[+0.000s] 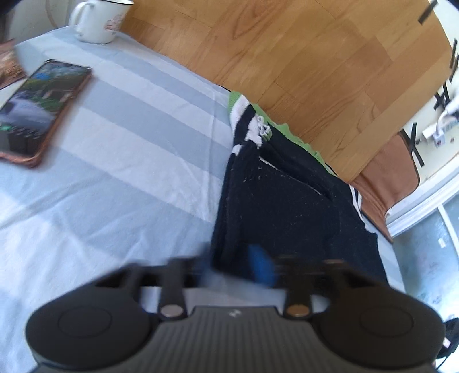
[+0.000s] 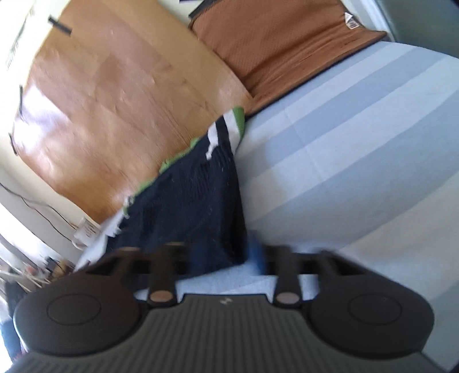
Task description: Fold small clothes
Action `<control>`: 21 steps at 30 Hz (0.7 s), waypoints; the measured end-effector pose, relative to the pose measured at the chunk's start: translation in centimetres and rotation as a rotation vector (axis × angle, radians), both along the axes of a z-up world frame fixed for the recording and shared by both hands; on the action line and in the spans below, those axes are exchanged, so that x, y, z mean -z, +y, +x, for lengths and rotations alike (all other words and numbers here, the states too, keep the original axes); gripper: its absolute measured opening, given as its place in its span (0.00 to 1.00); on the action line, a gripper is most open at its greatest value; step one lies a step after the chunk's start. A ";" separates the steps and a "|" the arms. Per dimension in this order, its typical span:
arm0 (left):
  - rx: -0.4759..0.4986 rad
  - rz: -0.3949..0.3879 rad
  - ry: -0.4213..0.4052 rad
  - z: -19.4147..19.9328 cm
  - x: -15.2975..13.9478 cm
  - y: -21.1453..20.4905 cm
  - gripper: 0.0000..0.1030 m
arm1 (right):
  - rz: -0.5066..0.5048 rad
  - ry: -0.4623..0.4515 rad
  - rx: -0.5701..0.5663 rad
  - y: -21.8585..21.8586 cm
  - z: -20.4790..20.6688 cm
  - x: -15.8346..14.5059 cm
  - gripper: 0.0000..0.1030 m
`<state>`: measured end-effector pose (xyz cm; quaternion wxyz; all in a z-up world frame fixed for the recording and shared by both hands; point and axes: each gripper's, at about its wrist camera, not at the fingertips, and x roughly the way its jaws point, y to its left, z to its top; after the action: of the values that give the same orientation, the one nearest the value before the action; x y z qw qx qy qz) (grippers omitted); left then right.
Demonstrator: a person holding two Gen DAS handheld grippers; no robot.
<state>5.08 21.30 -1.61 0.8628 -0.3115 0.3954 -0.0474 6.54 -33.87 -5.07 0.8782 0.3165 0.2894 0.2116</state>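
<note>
Beside garment (image 1: 287,200): phone (image 1: 43,112), perhaps mug (image 1: 100,20).

Dark navy garment (image 1: 275,200) with white-and-green trim, lying flat along the striped bed's edge

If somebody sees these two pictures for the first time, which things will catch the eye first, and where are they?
The eye falls first on the black garment with white and green edging, lying along the edge of the pale blue striped sheet next to the wooden floor. Next come the phone lying on the sheet at the left of the left wrist view and the white mug behind it.
</note>
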 end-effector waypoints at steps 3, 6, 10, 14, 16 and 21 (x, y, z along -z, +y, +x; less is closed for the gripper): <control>0.010 -0.077 -0.003 -1.3 0.2 0.4 0.62 | 0.095 0.036 -0.022 -1.1 -0.8 0.3 0.59; 0.025 -0.204 0.043 -1.6 1.4 0.3 0.66 | 0.234 0.161 -0.039 -1.6 -1.3 1.9 0.59; -0.010 -0.300 0.013 -0.9 2.1 -0.3 0.78 | 0.317 0.220 -0.038 -0.4 -1.5 2.7 0.59; -0.048 -0.333 -0.034 0.6 2.5 -0.7 0.78 | 0.288 0.205 0.015 1.6 0.0 1.8 0.58; -0.082 -0.326 -0.048 1.2 2.7 -0.8 0.60 | 0.271 0.192 0.043 2.6 1.1 1.4 0.58; -0.157 -0.308 0.000 2.0 4.0 -0.4 0.11 | 0.215 0.140 0.082 3.8 3.0 1.4 0.47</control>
<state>7.06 20.87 -5.56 0.8059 -0.4701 0.3578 -0.0398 9.59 -30.04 -6.48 0.8247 0.4345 0.3124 0.1829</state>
